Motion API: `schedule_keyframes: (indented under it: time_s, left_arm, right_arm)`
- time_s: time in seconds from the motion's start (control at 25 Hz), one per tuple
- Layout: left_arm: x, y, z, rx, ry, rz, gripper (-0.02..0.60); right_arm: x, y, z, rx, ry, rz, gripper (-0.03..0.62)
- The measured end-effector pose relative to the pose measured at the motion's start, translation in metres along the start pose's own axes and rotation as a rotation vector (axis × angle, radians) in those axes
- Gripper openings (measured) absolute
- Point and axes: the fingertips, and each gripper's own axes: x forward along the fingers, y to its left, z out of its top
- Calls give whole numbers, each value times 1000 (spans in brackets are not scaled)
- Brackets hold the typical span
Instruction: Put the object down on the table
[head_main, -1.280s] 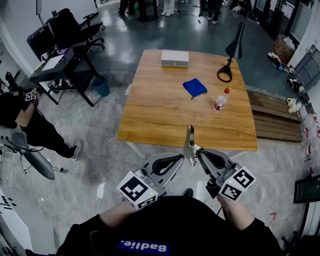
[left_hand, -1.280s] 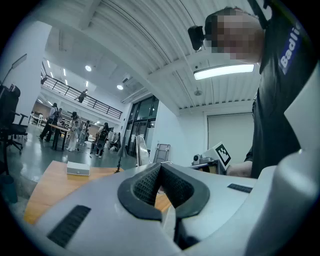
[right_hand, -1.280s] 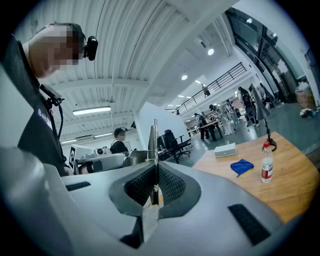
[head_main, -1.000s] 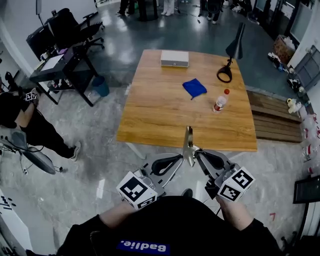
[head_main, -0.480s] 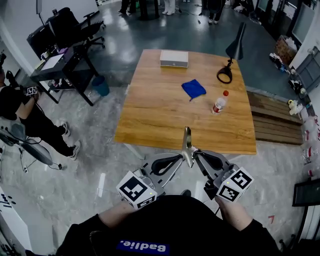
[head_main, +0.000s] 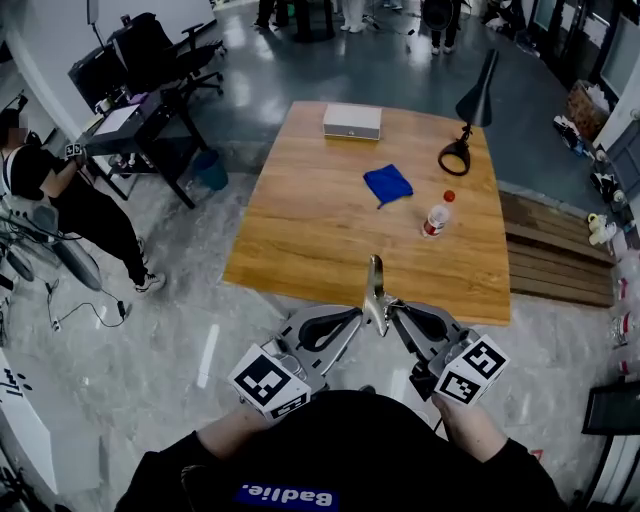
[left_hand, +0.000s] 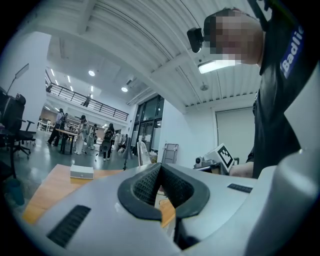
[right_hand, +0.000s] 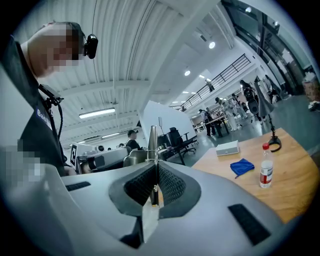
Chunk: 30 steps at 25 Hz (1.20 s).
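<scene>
A thin metal tool (head_main: 375, 288) stands upright, edge-on, just in front of the wooden table's (head_main: 330, 230) near edge, above the floor. My right gripper (head_main: 392, 306) is shut on its lower part; in the right gripper view the tool (right_hand: 152, 137) sticks up between the pressed pads of that gripper (right_hand: 156, 172). My left gripper (head_main: 358, 316) sits close beside the tool on its left. Its pads meet in the left gripper view (left_hand: 160, 172) with nothing seen between them.
On the table lie a blue cloth (head_main: 387, 184), a plastic bottle with a red cap (head_main: 436, 216), a black desk lamp (head_main: 470, 110) and a grey box (head_main: 351, 121). A black desk with chairs (head_main: 140, 110) and a person (head_main: 60, 200) are at left, wooden boards (head_main: 555, 250) at right.
The head view has shifted a little, so the table sits slightly lower in it. The person at left has moved farther back. Both grippers and the tool keep their pose.
</scene>
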Motion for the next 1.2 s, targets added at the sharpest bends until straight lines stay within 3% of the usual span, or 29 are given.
schedule_keyframes:
  time_s: [0.32,0.96,1.2]
  left_arm:
    - [9,31,0,-17,-9,28,8]
    - [13,186,14,-25,-5,-140,8]
    - [27,211,5,-54,13,-133,8]
  right_arm:
    - [20,-24,7,-11,30,3,6]
    - [157,-77,20,-29,60,-174,6]
    - [175,-99,19,-34,78,-185,6]
